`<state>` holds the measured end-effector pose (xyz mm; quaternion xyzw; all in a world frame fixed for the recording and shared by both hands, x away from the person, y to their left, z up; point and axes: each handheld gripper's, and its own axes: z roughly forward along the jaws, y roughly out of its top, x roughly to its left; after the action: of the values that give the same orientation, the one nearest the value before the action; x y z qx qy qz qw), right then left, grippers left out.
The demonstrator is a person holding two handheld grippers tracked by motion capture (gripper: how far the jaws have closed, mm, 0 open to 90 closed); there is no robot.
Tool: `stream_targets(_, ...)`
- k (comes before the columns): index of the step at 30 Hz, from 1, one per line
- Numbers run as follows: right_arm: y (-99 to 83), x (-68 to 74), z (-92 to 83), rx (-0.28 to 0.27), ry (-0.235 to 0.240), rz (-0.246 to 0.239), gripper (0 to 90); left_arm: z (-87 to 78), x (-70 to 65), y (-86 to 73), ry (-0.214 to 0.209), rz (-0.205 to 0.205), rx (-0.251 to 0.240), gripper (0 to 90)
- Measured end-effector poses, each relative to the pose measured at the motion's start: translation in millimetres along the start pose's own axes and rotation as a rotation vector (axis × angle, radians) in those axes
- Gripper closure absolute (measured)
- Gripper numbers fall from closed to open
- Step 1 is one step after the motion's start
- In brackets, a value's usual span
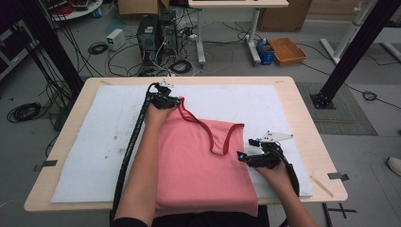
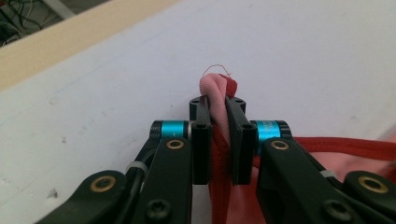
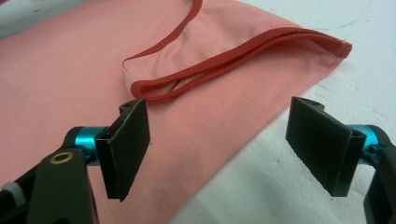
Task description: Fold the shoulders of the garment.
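A pink tank top [image 1: 198, 161] with dark red trim lies on the white mat, its hem hanging over the table's near edge. My left gripper [image 1: 176, 100] is at the top's far left shoulder strap [image 2: 218, 88], and its jaws are shut on the bunched pink and red fabric. My right gripper [image 1: 242, 156] hovers at the top's right side below the armhole, jaws wide open. In the right gripper view the pink fabric edge [image 3: 261, 126] runs between the two pads, and the red-trimmed strap [image 3: 261, 44] lies beyond them.
A white foam mat [image 1: 99, 142] covers most of the wooden table [image 1: 302, 118]. Cables trail from both grippers along the person's forearms. Computers, boxes and loose cables sit on the floor beyond the table's far edge.
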<state>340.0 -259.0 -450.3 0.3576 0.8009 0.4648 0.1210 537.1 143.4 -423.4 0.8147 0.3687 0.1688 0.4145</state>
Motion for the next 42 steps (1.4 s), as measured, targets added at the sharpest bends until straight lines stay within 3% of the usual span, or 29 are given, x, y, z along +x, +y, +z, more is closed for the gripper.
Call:
stream_targets(4,-0.6,0.7,-0.8,-0.012,-0.001,-0.004,21.7,-24.2,-14.8,-3.3,-0.043,0.017,-0.061,81.3)
stream_targets(6,-0.4,0.4,-0.5,-0.01,0.0,-0.008,21.7,-38.0,-23.6,-6.9,-0.034,0.036,-0.097,81.3)
stream_targets(8,-0.4,-0.1,-0.5,-0.01,0.002,-0.002,21.7,-49.9,-32.9,-11.0,-0.064,0.037,-0.139,81.2)
stream_targets(10,-0.4,-0.7,-0.5,-0.013,0.001,0.002,21.7,-58.3,-46.0,-17.0,-0.104,0.05,-0.181,81.1)
stream_targets(13,-0.3,-0.6,-0.5,-0.008,0.003,0.006,21.7,-70.6,-66.2,-26.0,-0.112,0.1,-0.206,81.0)
stream_targets(15,-0.1,-1.1,-0.1,-0.005,0.008,0.01,21.7,-78.5,-77.9,-33.3,-0.12,0.111,-0.23,81.0)
stream_targets(18,0.0,-2.1,0.0,-0.005,0.011,0.014,21.7,-87.2,-93.2,-46.4,-0.118,0.126,-0.236,80.8)
stream_targets(23,-0.1,-2.0,0.0,-0.006,0.008,0.012,21.7,-97.3,-108.8,-72.6,-0.102,0.106,-0.216,79.3)
stream_targets(25,-0.1,-1.8,0.0,-0.006,0.007,0.014,21.7,-100.3,-114.3,-82.5,-0.094,0.093,-0.202,74.9)
stream_targets(27,-0.1,-1.5,-0.2,-0.005,0.006,0.015,21.7,-101.8,-118.3,-91.6,-0.08,0.064,-0.191,61.7)
stream_targets(28,-0.1,-1.2,-0.2,-0.004,0.007,0.016,21.7,-102.7,-119.2,-94.9,-0.084,0.046,-0.193,54.5)
stream_targets(31,-0.2,-1.0,-0.2,-0.007,0.002,0.011,21.7,-111.3,-118.8,-97.3,-0.106,0.033,-0.226,47.6)
stream_targets(35,-0.2,-0.5,-0.4,-0.006,-0.001,0.007,21.7,-116.2,-117.8,-92.2,-0.132,0.016,-0.259,47.5)
stream_targets(38,-0.1,-0.8,0.0,-0.002,0.0,0.009,21.7,-107.8,-118.5,-85.5,-0.147,0.014,-0.255,47.6)
stream_targets(42,-0.2,-0.9,-0.2,-0.007,0.0,0.011,21.7,-93.2,-115.3,-79.8,-0.166,-0.024,-0.235,48.6)
